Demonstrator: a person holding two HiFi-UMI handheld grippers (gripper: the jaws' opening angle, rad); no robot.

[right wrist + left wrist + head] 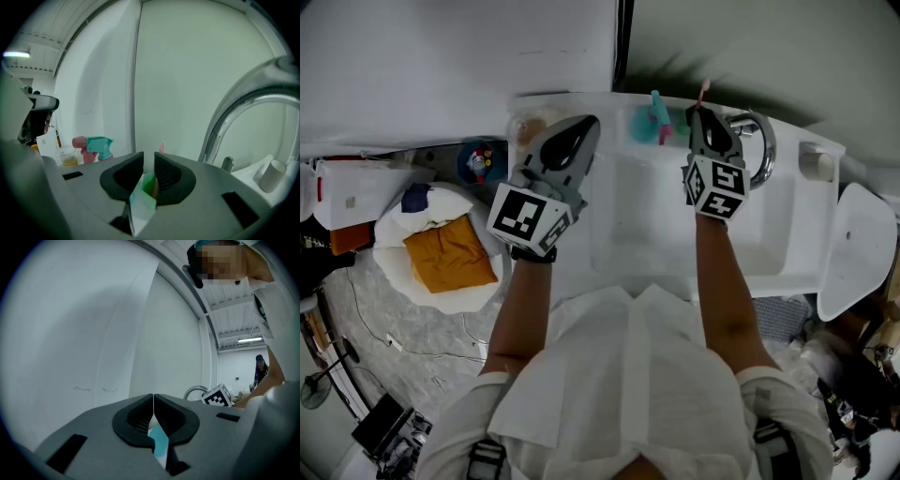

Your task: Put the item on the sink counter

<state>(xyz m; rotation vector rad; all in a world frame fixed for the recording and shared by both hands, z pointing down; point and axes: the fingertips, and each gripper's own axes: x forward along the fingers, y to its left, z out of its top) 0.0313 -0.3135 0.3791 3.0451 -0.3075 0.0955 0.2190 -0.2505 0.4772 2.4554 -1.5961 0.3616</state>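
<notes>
Right gripper view: my right tongs point(149, 162) pinch a thin pink item point(161, 148); left tongs point(153, 402) closed, empty. I'd lower it slowly onto the sink surface point(789, 199), clear of the faucet point(760, 141).

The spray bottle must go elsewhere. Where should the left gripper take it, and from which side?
Grip the spray bottle at its neck, just under the teal trigger head, with the left gripper coming from the basin side. It stands upright close to the wall, so the back is barred; the overhanging head should keep the jaws from slipping up.
</notes>
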